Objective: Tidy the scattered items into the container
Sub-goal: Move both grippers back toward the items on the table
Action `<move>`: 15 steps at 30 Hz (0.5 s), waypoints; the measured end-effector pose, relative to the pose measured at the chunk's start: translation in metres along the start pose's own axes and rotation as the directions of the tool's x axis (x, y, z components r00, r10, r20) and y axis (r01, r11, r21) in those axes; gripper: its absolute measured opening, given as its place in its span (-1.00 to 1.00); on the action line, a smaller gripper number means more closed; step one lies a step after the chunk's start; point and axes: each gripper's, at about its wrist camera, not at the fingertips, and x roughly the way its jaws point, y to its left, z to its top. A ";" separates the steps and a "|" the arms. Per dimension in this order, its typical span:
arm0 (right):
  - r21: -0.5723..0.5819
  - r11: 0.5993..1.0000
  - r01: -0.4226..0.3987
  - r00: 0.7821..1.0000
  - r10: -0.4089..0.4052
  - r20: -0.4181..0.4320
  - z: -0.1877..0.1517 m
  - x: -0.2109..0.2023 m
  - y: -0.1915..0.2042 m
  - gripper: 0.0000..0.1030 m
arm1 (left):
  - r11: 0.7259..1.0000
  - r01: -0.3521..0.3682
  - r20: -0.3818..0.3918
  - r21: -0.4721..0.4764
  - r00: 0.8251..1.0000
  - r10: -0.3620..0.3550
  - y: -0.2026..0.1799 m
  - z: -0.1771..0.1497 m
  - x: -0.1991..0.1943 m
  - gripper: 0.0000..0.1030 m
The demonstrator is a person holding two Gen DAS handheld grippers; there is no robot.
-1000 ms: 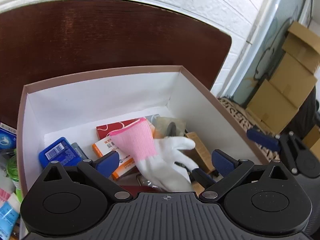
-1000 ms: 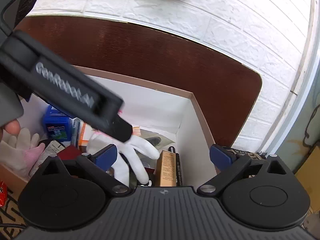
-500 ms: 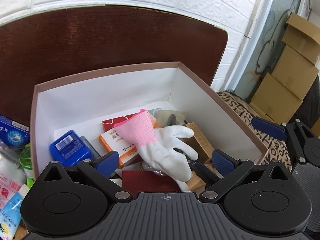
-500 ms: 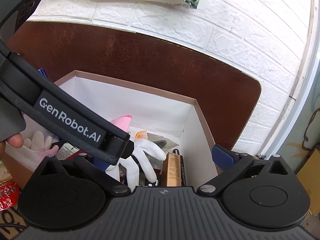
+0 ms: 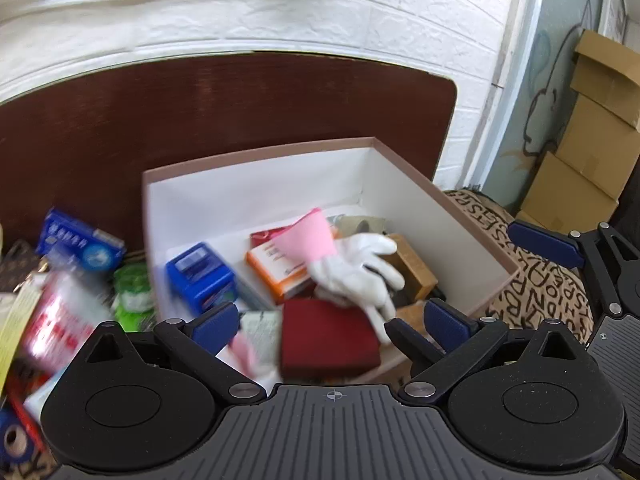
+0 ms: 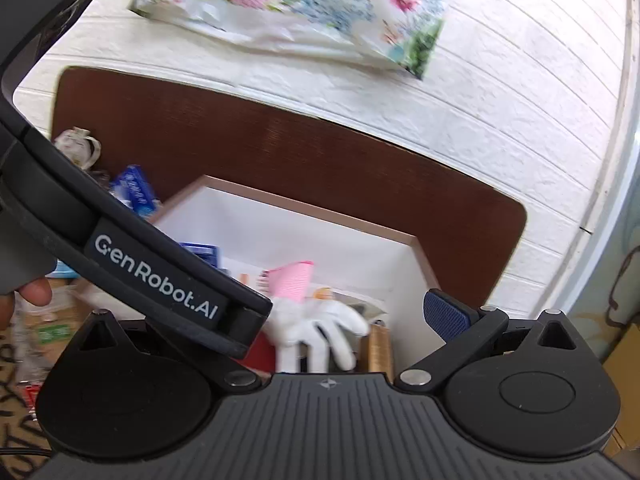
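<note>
Your left hand-held gripper (image 5: 326, 320) hangs wide open with nothing between its 2 blue pads, just short of the near wall of the box (image 5: 256, 152). The white glove with the pink cuff (image 5: 352, 264) already lies inside, ahead of you, on the red case (image 5: 328, 340) and the orange carton (image 5: 280, 272). What is left to tidy sits to the left of this gripper, outside the box: a blue packet (image 5: 80, 244), a green pack (image 5: 134, 292) and a red-and-white pack (image 5: 60, 320) (blurred, so their long axes are hard to read). The left gripper is the nearer one, so I judge the next reach swings left. Your right hand-held gripper (image 6: 332, 332) shows only 1 pad; it appears spread and empty.
</note>
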 end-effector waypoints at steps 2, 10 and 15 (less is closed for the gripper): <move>0.000 1.000 -0.028 1.000 0.028 0.010 0.000 -0.011 0.009 0.99 | 1.000 -0.018 0.004 -0.011 1.000 0.018 0.003 -0.010 -0.013 1.00; 0.015 0.992 -0.125 0.992 0.125 0.023 -0.012 -0.041 0.049 0.99 | 0.992 -0.109 0.003 -0.067 0.994 0.110 0.023 -0.055 -0.055 1.00; 0.025 0.977 -0.213 0.977 0.213 0.010 -0.020 -0.051 0.077 0.99 | 0.984 -0.151 -0.024 -0.093 0.988 0.149 0.039 -0.079 -0.072 1.00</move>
